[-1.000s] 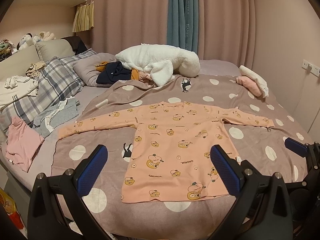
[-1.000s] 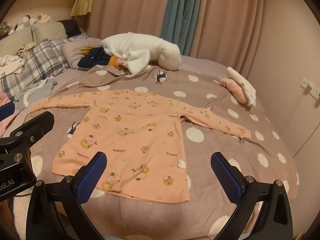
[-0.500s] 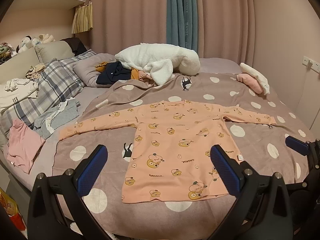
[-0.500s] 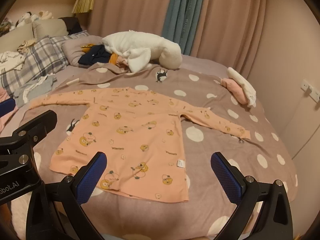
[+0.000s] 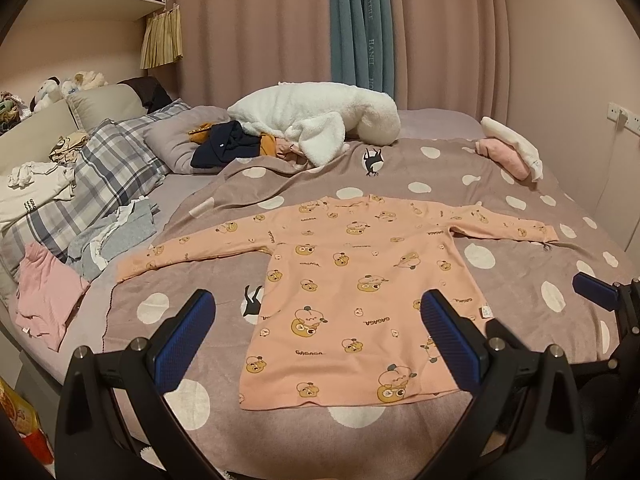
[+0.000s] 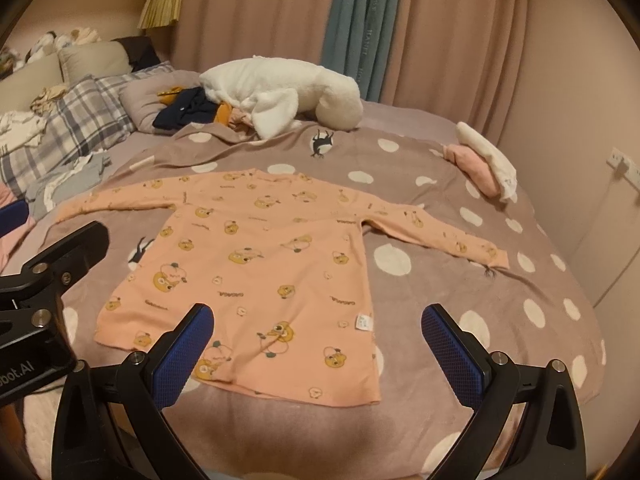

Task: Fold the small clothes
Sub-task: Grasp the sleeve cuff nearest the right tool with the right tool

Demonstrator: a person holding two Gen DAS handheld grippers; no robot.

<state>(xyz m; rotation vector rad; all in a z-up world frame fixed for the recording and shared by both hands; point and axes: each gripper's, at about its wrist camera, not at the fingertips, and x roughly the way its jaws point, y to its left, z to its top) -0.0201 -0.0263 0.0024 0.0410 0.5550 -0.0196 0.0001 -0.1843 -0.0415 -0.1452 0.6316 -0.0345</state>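
Observation:
A small peach long-sleeved shirt (image 5: 360, 280) with bear prints lies flat on the spotted brown blanket (image 5: 520, 264), both sleeves spread out. It also shows in the right wrist view (image 6: 264, 256). My left gripper (image 5: 318, 338) is open and empty, held above the shirt's hem at the bed's near edge. My right gripper (image 6: 318, 340) is open and empty, above the hem's right part. The right gripper's blue fingertip (image 5: 596, 296) shows at the right of the left wrist view.
A white fluffy blanket (image 5: 316, 120) and dark clothes (image 5: 224, 146) lie at the bed's far side. A pink and white bundle (image 5: 512, 152) lies far right. Plaid pillows (image 5: 100, 176), grey clothes (image 5: 116, 240) and a pink garment (image 5: 44, 300) lie at the left. Curtains hang behind.
Both grippers have drawn back and risen slightly, so the shirt sits a little farther off in both views. The shirt has not moved.

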